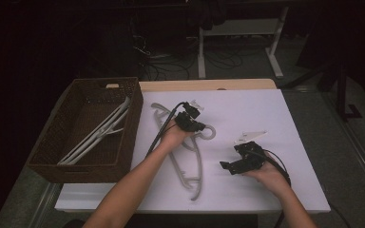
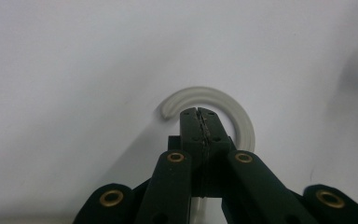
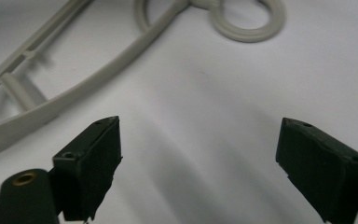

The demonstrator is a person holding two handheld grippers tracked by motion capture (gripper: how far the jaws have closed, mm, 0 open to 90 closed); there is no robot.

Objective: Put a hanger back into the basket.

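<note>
Jaws of my left gripper (image 2: 199,113) are pinched together at the white hanger's (image 1: 190,166) hook; my right gripper (image 3: 200,163) stands wide, hanger beyond it.

grey hanger (image 1: 186,156) flat on table

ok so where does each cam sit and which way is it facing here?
High view: above the person's side, looking forward and down on the table; both forearms, left gripper, right gripper.
Left gripper view: on that gripper, looking along its shut fingers at the hanger hook.
Right gripper view: on that gripper, looking past open fingers across the table.
Shared: all three show the hanger.
</note>
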